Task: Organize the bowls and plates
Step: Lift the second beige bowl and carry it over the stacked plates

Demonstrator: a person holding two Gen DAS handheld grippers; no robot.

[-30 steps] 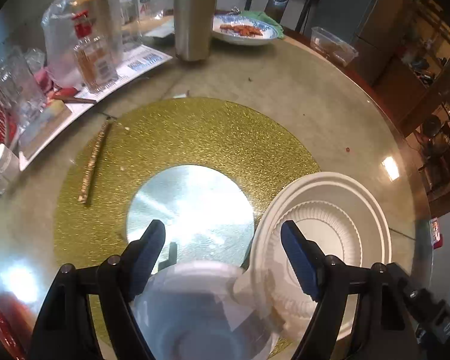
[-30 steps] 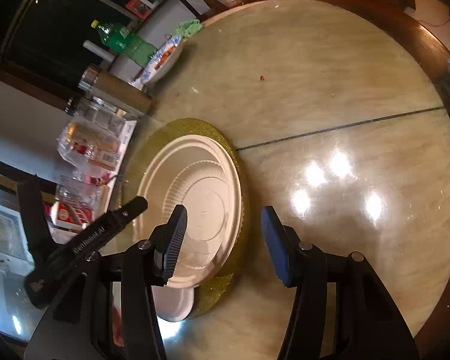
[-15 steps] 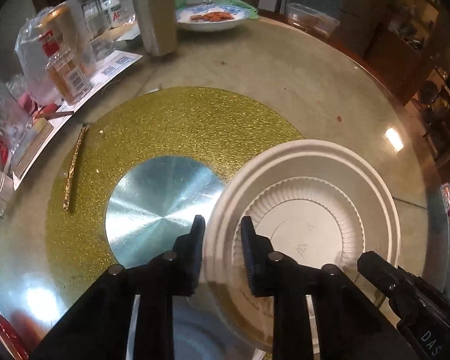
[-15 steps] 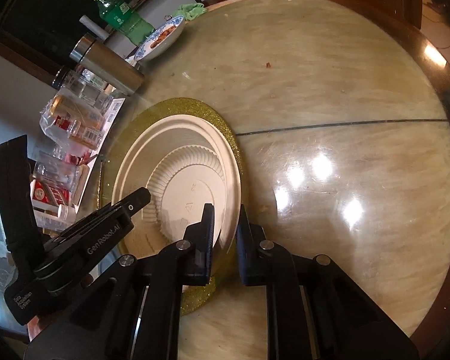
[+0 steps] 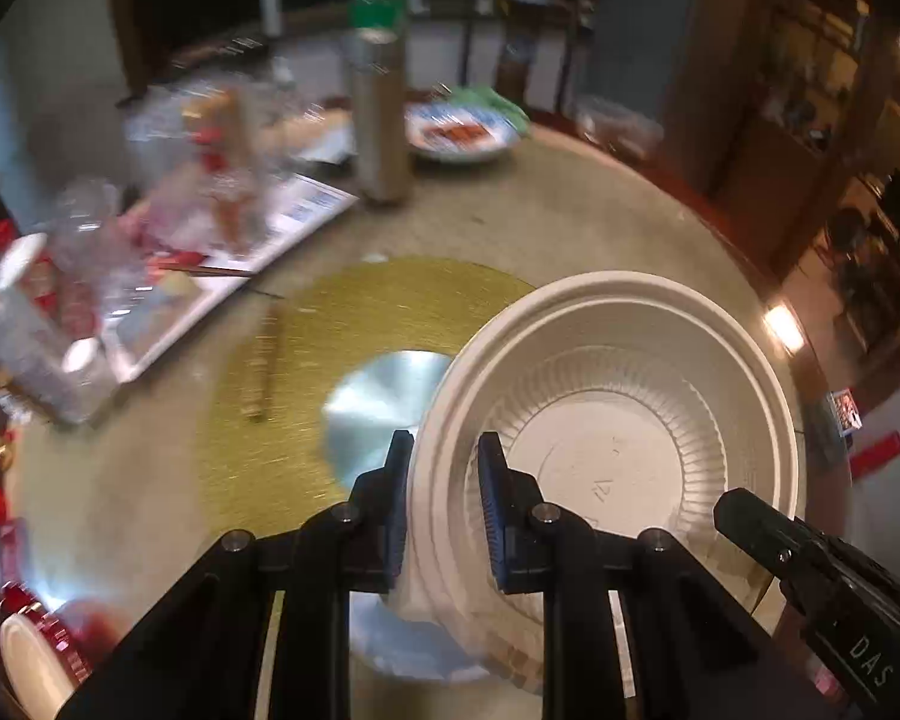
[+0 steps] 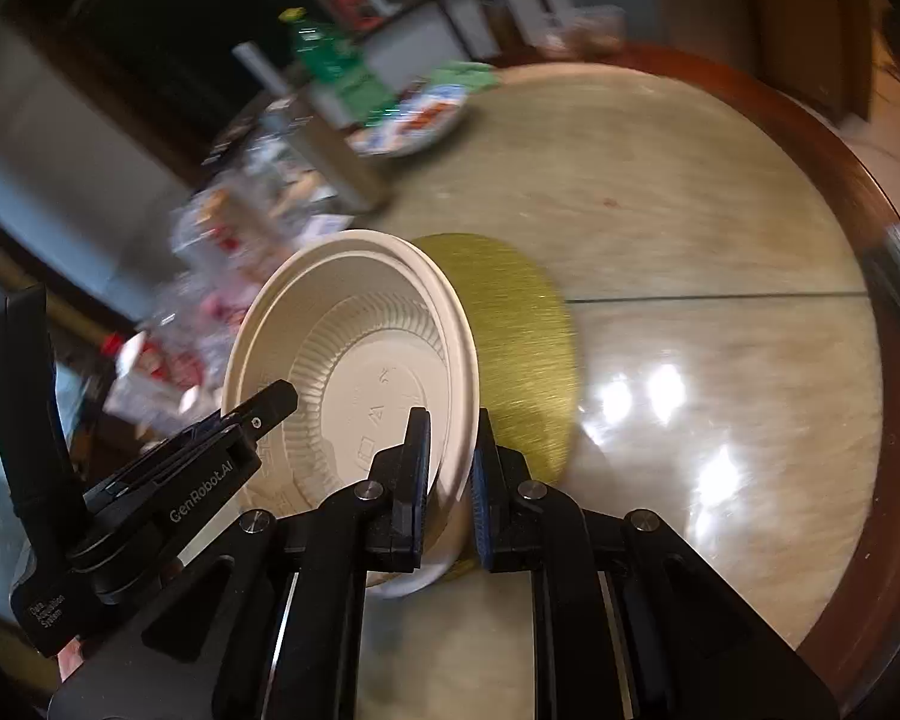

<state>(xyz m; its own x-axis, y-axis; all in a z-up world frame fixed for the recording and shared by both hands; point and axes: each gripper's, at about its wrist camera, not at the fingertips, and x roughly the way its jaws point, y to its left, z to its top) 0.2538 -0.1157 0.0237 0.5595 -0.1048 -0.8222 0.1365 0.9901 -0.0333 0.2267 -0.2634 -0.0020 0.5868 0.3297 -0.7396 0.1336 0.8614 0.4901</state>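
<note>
Both sides are clamped on the same thing right now: my left gripper (image 5: 439, 483) has its pads pinched on the near-left rim of the big white plate (image 5: 618, 420), and my right gripper (image 6: 451, 468) is pinched on the opposite edge of that plate. Two grips on opposite edges makes sense to me, since it's a wide, flimsy disposable plate and one pinch would probably let it sag or twist.

The plate is held up off the table (image 6: 690, 228), tilted, over the gold turntable mat (image 5: 342, 324). Under it, down by my left gripper, I see something pale that I think is the small white bowl (image 5: 402, 630), but it's blurry, so don't quote me.

Room-wise: the right side of the table is wide open, shiny and bare out to the wooden rim. The left is the crowded bit, with the glass bottles and packets (image 5: 210, 198), a steel flask (image 5: 381, 120) and a blue-patterned dish with food (image 5: 459, 135) at the back. I'd swing the plate rightward, away from that clutter.
</note>
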